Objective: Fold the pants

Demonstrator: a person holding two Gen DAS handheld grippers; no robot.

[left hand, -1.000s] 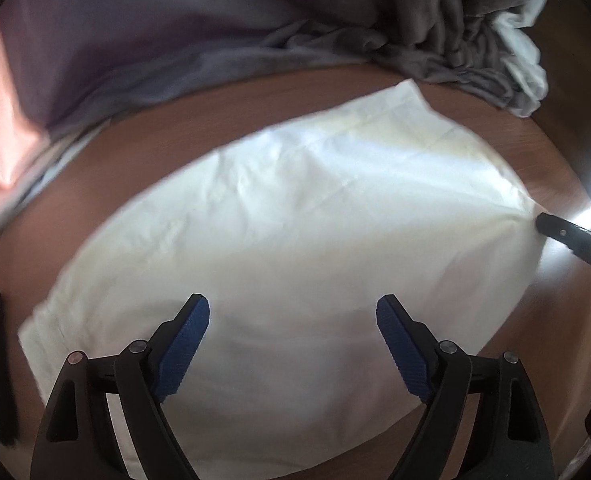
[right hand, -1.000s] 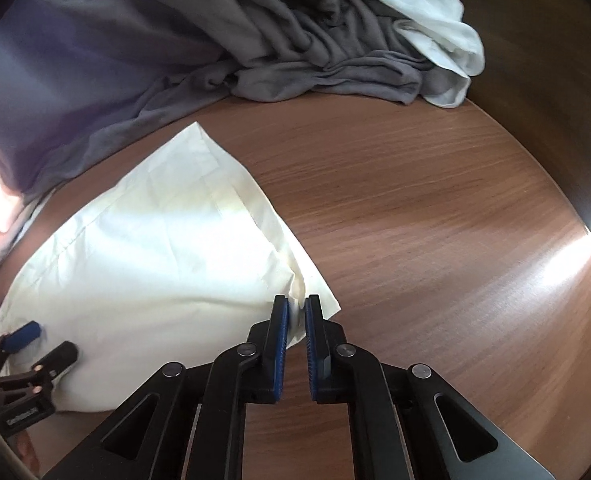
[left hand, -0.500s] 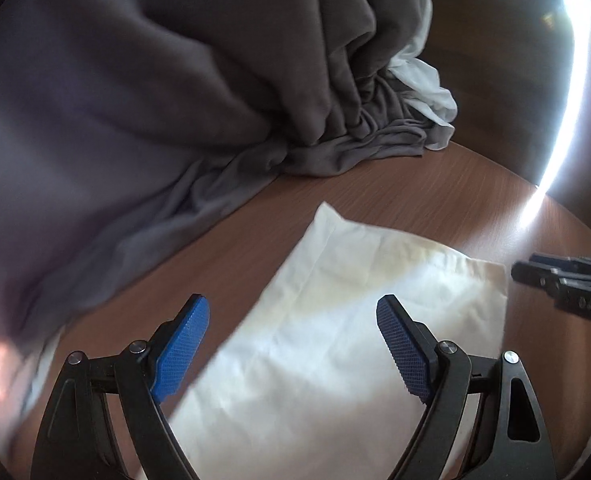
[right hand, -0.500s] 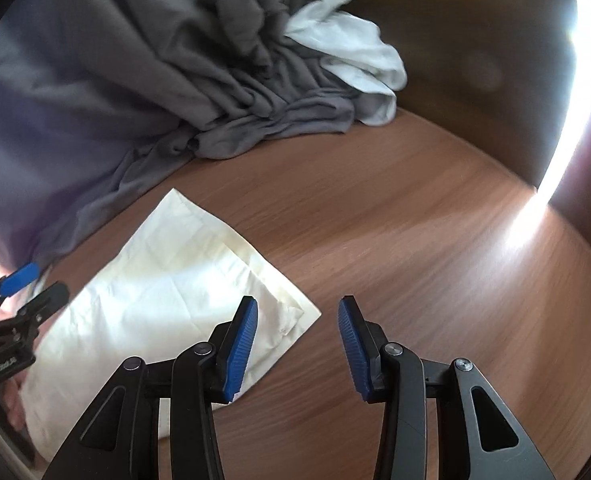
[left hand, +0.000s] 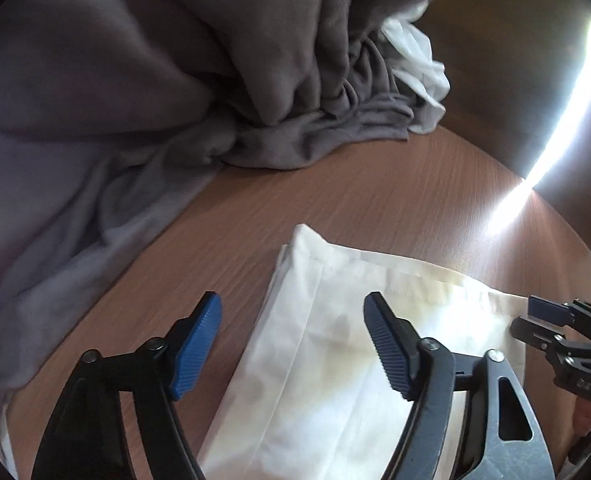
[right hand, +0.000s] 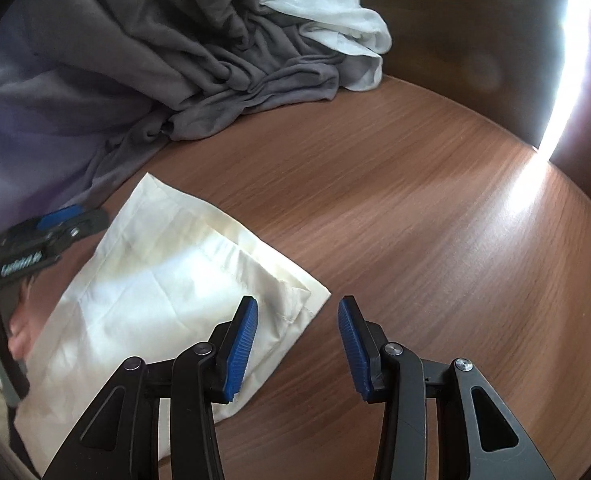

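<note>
Pants (right hand: 167, 292), cream and thin, lie folded into a flat rectangle on the brown wooden counter (right hand: 435, 220), in front of a heap of grey cloth (right hand: 155, 52) with a white cloth (right hand: 335, 20) at its far end. They look light, soft and limp, with a smooth weave that would slide easily on the wood; several layers are stacked, and a stitched hem shows along the far edge. A good hold would be at a corner or along the thick folded edge, pinching all layers together, since a grip on the top layer alone would likely peel the fold open.

At the near right corner, the right gripper (right hand: 297, 344) stands part open and holds nothing. Its jaws have just been opening. Over the left edge, the left gripper (left hand: 293, 346) stands wide and empty, its jaws having just been closing, with the cloth below them but not pinched.
</note>
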